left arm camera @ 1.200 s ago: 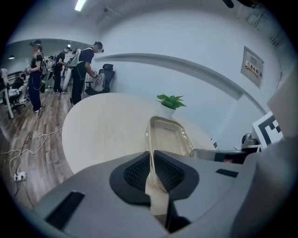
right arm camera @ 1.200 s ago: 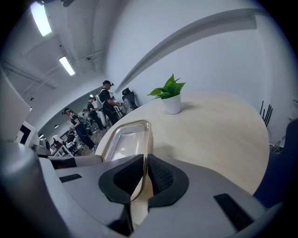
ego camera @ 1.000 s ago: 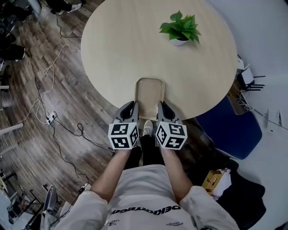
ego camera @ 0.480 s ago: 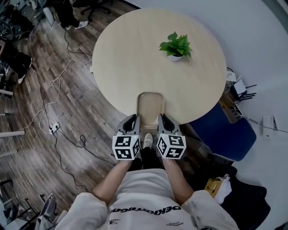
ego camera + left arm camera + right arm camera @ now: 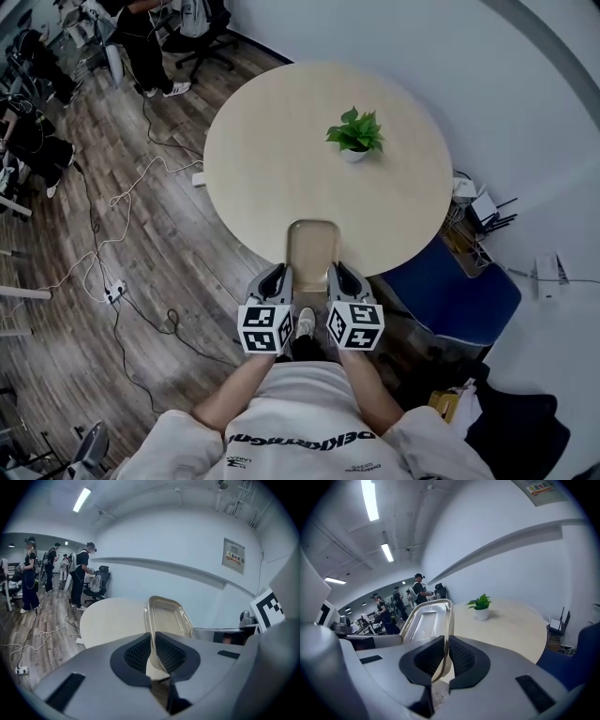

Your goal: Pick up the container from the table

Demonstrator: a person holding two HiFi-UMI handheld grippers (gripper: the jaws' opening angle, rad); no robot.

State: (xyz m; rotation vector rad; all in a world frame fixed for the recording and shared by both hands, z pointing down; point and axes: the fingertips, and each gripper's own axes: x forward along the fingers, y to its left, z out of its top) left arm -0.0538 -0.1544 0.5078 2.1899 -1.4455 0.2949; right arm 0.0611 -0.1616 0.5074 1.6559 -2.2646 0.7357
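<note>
The container is a shallow rectangular tray, pale and see-through, with rounded corners. It hangs over the near edge of the round table, held by its two long rims. My left gripper is shut on the left rim, and my right gripper is shut on the right rim. In the left gripper view the container runs forward from the left gripper, its rim pinched between the ribbed pads. The right gripper view shows the container clamped the same way in the right gripper.
A small potted plant stands on the far half of the table. A blue chair sits at the table's right. Cables trail over the wooden floor at left. Several people stand far off by desks.
The table and plant look smaller and farther below than a second ago. Both grippers stay shut on the container, which has come up with them.
</note>
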